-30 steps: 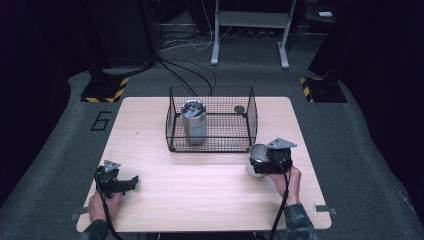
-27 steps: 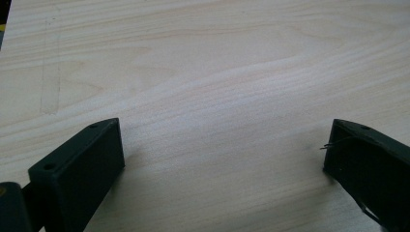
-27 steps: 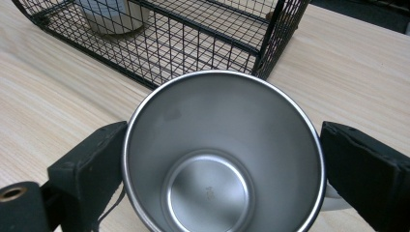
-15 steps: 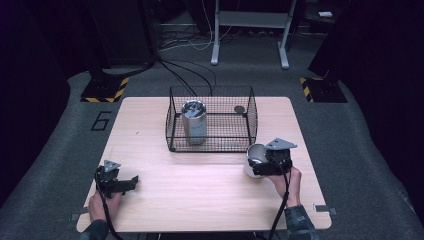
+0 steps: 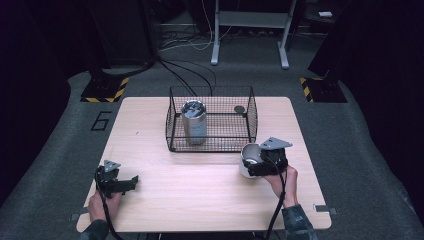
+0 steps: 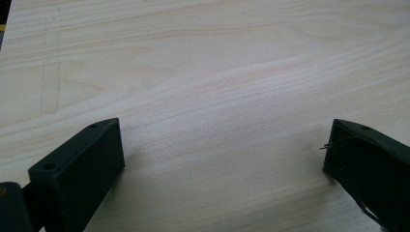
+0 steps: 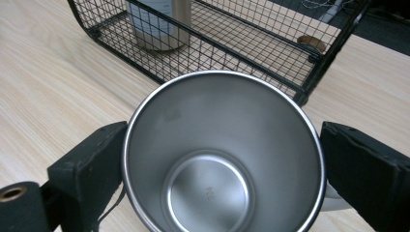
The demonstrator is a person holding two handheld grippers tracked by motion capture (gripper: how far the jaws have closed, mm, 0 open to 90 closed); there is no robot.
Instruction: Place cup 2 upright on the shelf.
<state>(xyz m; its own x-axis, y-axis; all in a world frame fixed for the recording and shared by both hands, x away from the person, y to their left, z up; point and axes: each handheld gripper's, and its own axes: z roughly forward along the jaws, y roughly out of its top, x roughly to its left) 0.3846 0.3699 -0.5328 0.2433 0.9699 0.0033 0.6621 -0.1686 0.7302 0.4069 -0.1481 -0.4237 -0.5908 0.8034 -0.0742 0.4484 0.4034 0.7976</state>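
Steel cup point(image 7: 220, 159) clamped between right gripper point(image 7: 222, 164) jaws; left gripper point(image 6: 225, 159) wide open, empty.

A steel cup point(image 7: 222, 159) stands upright near the table's right front, just in front of the wire basket's near right corner. Its mouth faces up, its inside is empty and dull silver with a bright rim, and its outside looks white in the high view point(image 5: 248, 159).
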